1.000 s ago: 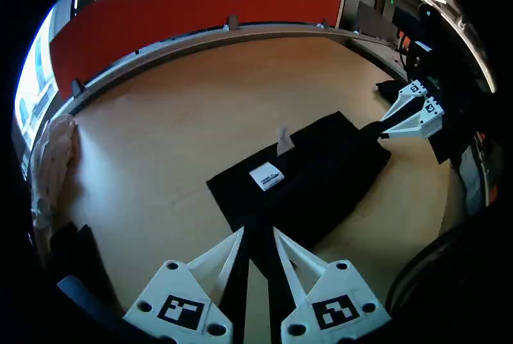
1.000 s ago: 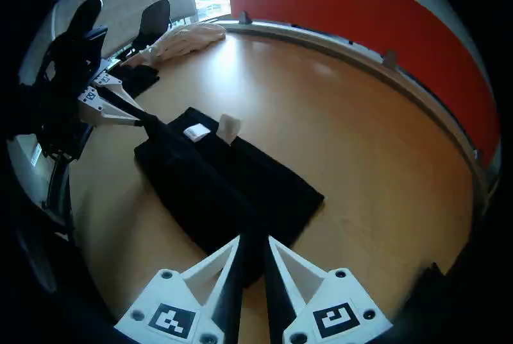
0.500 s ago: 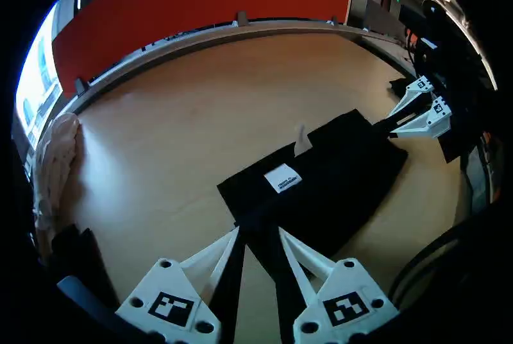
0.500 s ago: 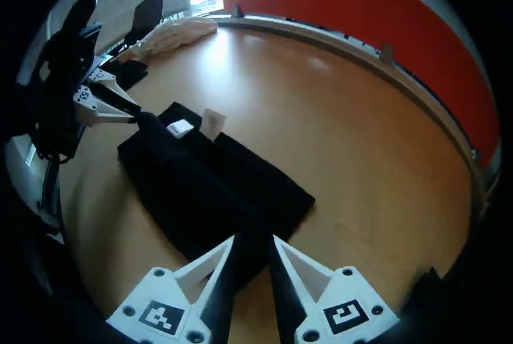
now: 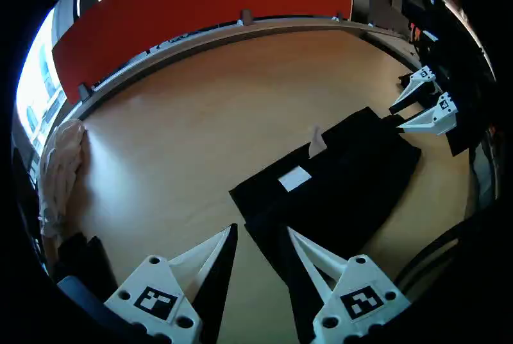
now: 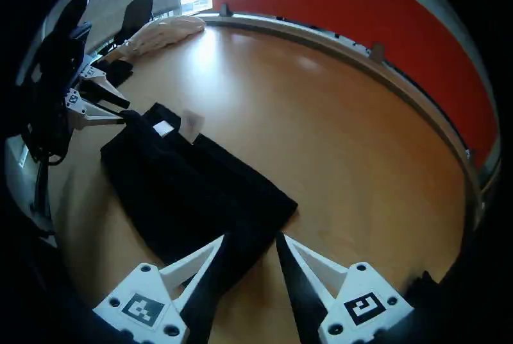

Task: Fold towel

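two grippers: both open, we see nothing clamped in either
left gripper [image 5: 256,228]: fingers spread wide; near corner of the towel [image 5: 346,177] sits in the gap, no pinch on it
right gripper [image 6: 251,236]: same pose at the other end, fingers apart, towel [image 6: 186,183] corner between them, not squeezed
cross-check: in the left gripper view we see the right gripper [image 5: 394,120] at the towel's far end, fingers parted; in the right gripper view the left gripper [image 6: 126,113] sits likewise, tips right at the cloth edge, contact we can't tell
towel: black, lying flat on the table [image 5: 192,119] in a long folded strip, layers overlapping lengthwise
label: small white patch [image 5: 295,178] on top of the towel, nearer the left gripper's end
tag: pale tab [image 5: 315,140] sticking up just beside the label
table: light wood, curved far rim [image 6: 333,126]
backdrop: red partition [image 5: 192,4] along the far rim
other cloth: beige pile [image 6: 163,29] at the table edge, well apart from the towel
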The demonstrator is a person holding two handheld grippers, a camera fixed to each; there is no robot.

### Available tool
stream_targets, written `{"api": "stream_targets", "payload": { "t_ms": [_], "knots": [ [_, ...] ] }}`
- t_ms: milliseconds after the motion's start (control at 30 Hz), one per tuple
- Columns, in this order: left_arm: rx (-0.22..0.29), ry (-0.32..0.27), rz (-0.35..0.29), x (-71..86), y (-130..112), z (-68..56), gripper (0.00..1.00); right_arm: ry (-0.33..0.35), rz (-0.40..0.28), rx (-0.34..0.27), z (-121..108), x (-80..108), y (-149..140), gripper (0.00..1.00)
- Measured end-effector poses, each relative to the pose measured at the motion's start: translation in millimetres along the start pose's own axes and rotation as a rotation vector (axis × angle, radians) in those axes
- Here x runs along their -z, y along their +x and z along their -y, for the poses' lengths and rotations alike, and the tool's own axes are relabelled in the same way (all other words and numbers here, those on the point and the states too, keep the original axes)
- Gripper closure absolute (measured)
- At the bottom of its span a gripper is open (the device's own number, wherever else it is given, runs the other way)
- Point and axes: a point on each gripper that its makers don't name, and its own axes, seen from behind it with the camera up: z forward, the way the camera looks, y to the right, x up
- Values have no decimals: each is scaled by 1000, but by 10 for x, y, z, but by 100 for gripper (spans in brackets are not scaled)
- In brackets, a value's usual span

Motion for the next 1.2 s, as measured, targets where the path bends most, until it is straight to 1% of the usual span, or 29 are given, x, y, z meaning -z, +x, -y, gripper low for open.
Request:
{"api": "stream_targets", "payload": {
  "t_ms": [100,267,567,667,733,767,833,867,967,1200],
  "knots": [
    [2,9,1,-13,10,34,49,-10,0,3,-34,-11,13,40],
    [3,26,1,-33,41,100,48,-26,-5,4,-101,-16,58,37],
    [9,62,-8,-40,121,246,48,-59,-8,2,-227,-26,109,37],
    [14,71,-13,-28,140,281,47,-59,-14,3,-239,-24,119,33],
    [20,70,-15,-19,142,276,47,-57,-18,4,-235,-20,121,28],
    [23,69,-16,-14,143,274,47,-55,-20,4,-232,-19,122,23],
    [32,58,-18,-9,142,247,47,-54,-23,4,-224,-8,118,11],
    [37,52,-20,-6,142,232,47,-53,-25,5,-219,-3,117,9],
    [56,36,-22,4,141,193,47,-47,-26,5,-191,17,105,8],
    [79,35,-24,33,133,182,47,-44,-30,-7,-141,67,80,9]
  ]
}}
